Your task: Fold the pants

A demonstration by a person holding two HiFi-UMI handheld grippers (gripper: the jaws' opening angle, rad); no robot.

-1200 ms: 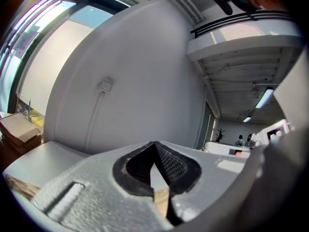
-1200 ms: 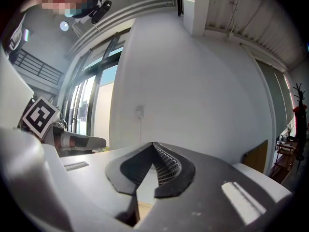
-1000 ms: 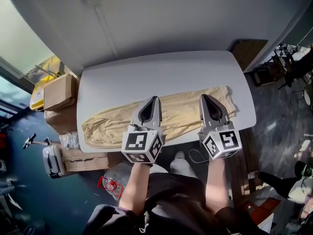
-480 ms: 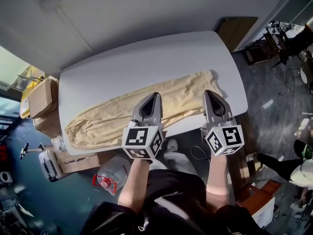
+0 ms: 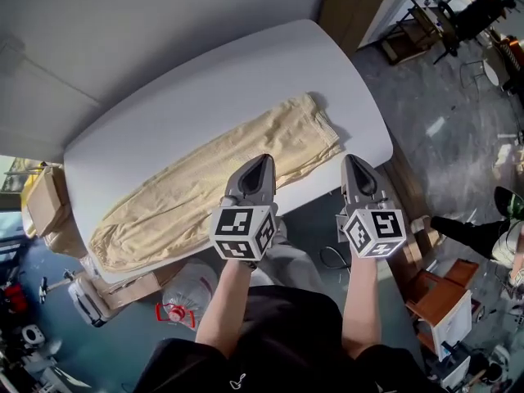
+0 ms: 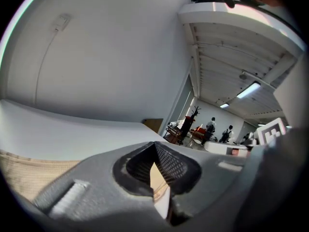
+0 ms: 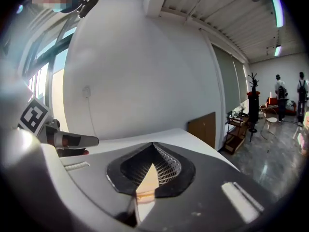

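Note:
Beige pants (image 5: 213, 178) lie spread flat and lengthwise on the white table (image 5: 205, 88), waistband toward the right, cuffs at the left end. My left gripper (image 5: 264, 160) is shut, its tip just over the pants' near edge around mid-length, with nothing between its jaws. My right gripper (image 5: 352, 160) is also shut and empty, hovering off the table's near edge, to the right of the waistband. In the left gripper view the left gripper (image 6: 154, 144) points across the table, with pants (image 6: 29, 170) at lower left. The right gripper (image 7: 153, 145) points over the tabletop (image 7: 159, 137).
Cardboard boxes (image 5: 45, 207) stand on the floor left of the table, and a clear plastic jug (image 5: 192, 289) sits below its near edge. A wooden panel (image 5: 352, 11) leans by the wall at the far right. A wooden stool (image 5: 438, 301) stands at right.
Both grippers, still shut, have drawn back and down from over the pants toward the table's near edge. The head view has swung, so the table now lies diagonally.

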